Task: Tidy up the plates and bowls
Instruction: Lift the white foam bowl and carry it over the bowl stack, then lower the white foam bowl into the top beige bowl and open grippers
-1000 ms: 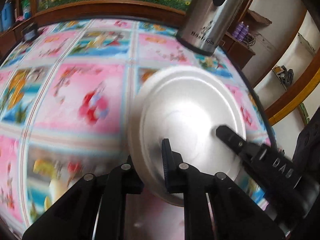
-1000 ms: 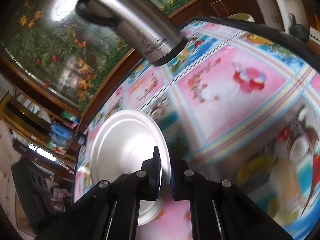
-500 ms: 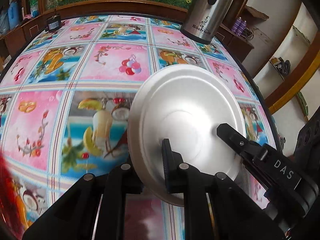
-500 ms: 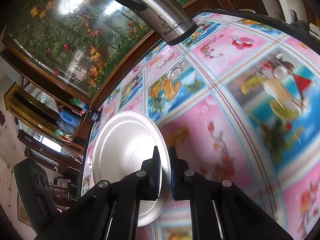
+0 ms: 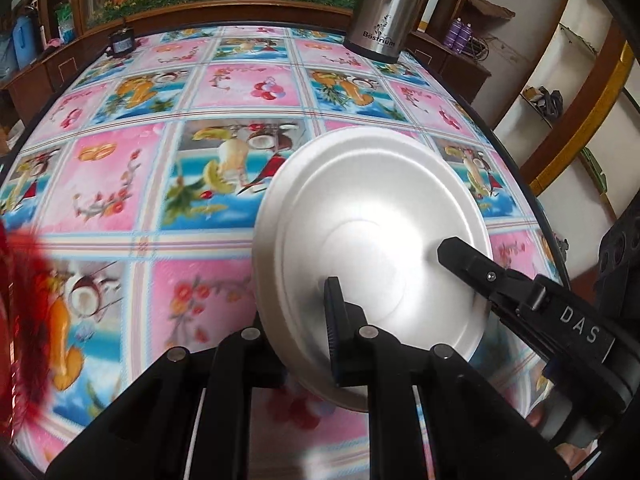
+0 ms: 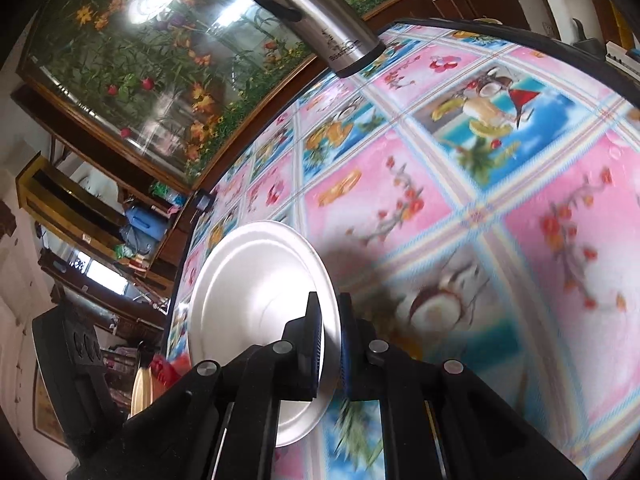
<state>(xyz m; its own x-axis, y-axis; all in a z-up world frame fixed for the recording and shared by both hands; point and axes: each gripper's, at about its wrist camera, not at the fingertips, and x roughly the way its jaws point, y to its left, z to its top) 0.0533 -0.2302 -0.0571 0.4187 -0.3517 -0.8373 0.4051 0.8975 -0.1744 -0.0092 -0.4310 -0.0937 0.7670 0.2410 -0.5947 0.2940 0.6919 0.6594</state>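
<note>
A round steel plate (image 5: 372,216) is held tilted above the fruit-patterned tablecloth (image 5: 120,176), gripped at two places on its rim. My left gripper (image 5: 296,316) is shut on the plate's near edge; one finger (image 5: 334,312) lies on its face and the other is hidden behind it. The right gripper's finger (image 5: 472,264) reaches onto the plate from the right. In the right wrist view the right gripper (image 6: 329,316) is shut on the rim of the same plate (image 6: 256,292), which stands nearly edge-on. The plate's far side is hidden.
A tall steel kettle (image 5: 380,8) stands at the table's far edge, also seen as kettle (image 6: 316,20). A small black box (image 5: 122,42) sits at the far left corner. A blurred red thing (image 5: 20,300) fills the left edge. Wooden cabinets ring the table.
Both grippers have carried the plate together across the table, away from the kettle, which now looks smaller and farther. A red thing has come into view at the left edge.
</note>
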